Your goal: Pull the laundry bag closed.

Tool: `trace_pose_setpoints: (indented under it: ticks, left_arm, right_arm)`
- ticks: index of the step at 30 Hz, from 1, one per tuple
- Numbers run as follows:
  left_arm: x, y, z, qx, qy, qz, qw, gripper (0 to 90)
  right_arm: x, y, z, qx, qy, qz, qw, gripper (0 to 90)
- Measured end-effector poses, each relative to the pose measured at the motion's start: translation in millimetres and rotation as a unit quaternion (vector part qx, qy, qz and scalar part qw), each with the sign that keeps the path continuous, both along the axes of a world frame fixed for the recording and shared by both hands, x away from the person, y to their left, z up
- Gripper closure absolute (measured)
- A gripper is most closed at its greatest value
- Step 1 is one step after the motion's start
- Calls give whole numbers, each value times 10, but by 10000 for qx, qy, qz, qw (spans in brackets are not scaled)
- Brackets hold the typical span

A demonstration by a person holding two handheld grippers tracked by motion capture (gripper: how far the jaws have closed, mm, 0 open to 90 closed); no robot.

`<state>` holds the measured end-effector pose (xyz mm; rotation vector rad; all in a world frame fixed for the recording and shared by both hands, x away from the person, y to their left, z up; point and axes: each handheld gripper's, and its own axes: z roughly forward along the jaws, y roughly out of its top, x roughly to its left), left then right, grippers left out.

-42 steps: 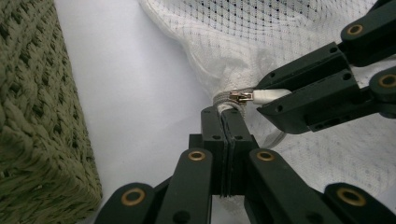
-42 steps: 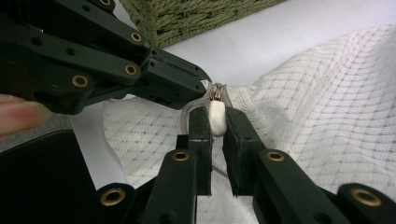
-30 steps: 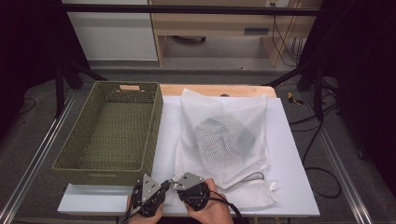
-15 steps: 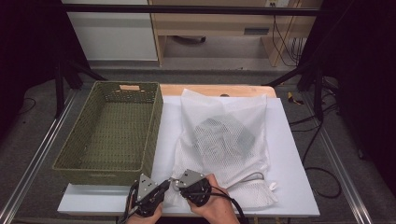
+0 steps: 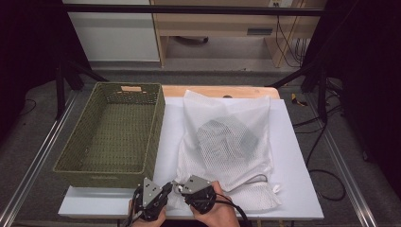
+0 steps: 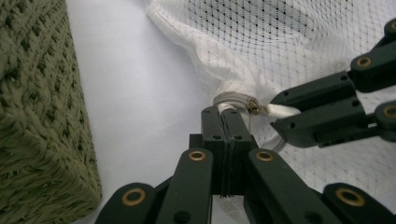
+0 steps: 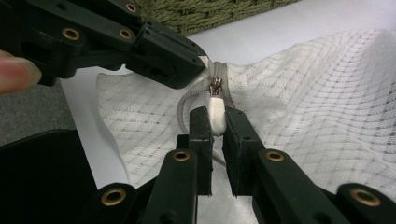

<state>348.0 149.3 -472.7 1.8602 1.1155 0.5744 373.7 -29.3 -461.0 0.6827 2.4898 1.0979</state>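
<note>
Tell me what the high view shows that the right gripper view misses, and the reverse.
High view alone: the whole green basket, open and nothing in it, a dark item inside the white mesh bag, and both hands at the near edge. Right gripper view alone: the right gripper shut on the white zipper pull, with the left gripper clamping the bag's corner at the zipper's end. Both: bag, basket weave, white tabletop.

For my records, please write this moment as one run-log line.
left gripper: shut on zipper end | right gripper: shut on zipper pull | mesh bag: zipped
</note>
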Motion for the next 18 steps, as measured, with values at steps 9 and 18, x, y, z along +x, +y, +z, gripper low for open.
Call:
trace_pose_setpoints:
  ticks: [9, 18]
  left_arm:
    - [2, -2, 8, -107, 47, -63, 9999, 900]
    - [-18, -71, 37, -108, 14, -191, 9998, 900]
  right_arm:
    - [29, -23, -48, -24, 13, -42, 10000, 824]
    - [137, -113, 78, 24, 12, -129, 9999, 824]
